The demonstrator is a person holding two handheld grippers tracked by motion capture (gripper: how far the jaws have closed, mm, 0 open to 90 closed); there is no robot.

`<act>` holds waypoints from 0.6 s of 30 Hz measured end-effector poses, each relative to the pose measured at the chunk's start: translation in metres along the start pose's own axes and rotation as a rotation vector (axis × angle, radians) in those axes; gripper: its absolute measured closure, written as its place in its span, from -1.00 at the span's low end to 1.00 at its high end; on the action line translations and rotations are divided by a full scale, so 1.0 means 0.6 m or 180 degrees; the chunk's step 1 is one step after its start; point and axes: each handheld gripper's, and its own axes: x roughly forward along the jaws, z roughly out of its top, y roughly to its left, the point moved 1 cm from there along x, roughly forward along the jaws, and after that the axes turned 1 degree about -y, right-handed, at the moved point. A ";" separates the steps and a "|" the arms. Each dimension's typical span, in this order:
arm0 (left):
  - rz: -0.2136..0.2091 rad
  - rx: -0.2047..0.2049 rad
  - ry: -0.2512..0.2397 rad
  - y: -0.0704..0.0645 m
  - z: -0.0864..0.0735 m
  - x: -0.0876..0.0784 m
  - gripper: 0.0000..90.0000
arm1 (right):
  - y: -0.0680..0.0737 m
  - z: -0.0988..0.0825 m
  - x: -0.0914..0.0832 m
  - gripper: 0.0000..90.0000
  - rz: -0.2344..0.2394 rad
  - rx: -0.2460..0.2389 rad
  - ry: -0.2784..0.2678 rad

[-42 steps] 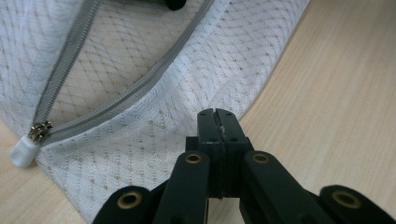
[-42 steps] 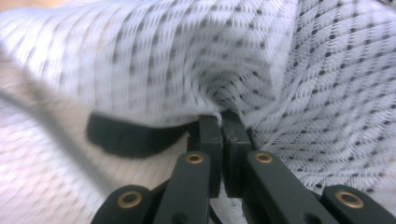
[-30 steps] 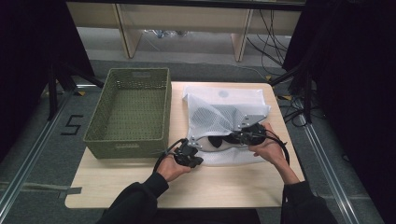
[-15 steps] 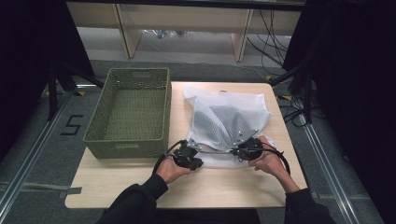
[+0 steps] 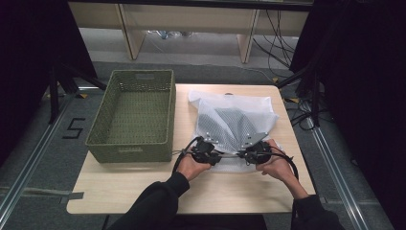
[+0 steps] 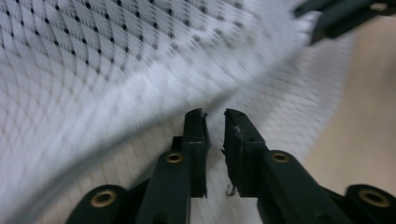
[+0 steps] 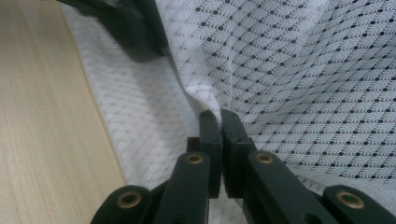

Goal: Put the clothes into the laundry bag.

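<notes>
At the near edge of the bench (image 5: 143, 191), 2 sleeved forearms come in from the bottom of the high view, each hand carrying a hand-held gripper. The left hand-held gripper (image 5: 207, 152) sits at the near edge of a white mesh laundry bag (image 5: 234, 122); its jaws have just been opening and now stand a narrow gap apart, and in the left gripper view (image 6: 215, 122) nothing sits between the pads, with the blurred bag just beyond the tips. The right hand-held gripper (image 5: 253, 153), just beside it, has its jaws pressed together on a pinched fold of the bag's mesh, plain in the right gripper view (image 7: 219, 122).

The bag lies spread on the right half of the bench, a darker dotted cloth showing through the mesh. Farther left, an olive basket (image 5: 103, 141) stands on the bench, well apart from the bag. Beyond the bench, cables (image 5: 273, 43) trail across the floor.
</notes>
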 end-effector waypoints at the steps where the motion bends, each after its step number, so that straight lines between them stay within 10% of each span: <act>1: 0.0024 -0.0073 -0.0047 0.002 0.004 0.007 0.81 | 0.001 0.000 -0.001 1.00 0.0016 0.0031 0.0016; 11: 0.0231 -0.0310 -0.0209 0.024 0.025 0.047 0.97 | 0.012 -0.003 0.007 1.00 0.0152 -0.0006 0.0081; 18: 0.0054 -0.0042 -0.0116 -0.003 0.007 -0.011 0.77 | 0.015 -0.005 0.011 0.95 0.0108 0.0004 0.0153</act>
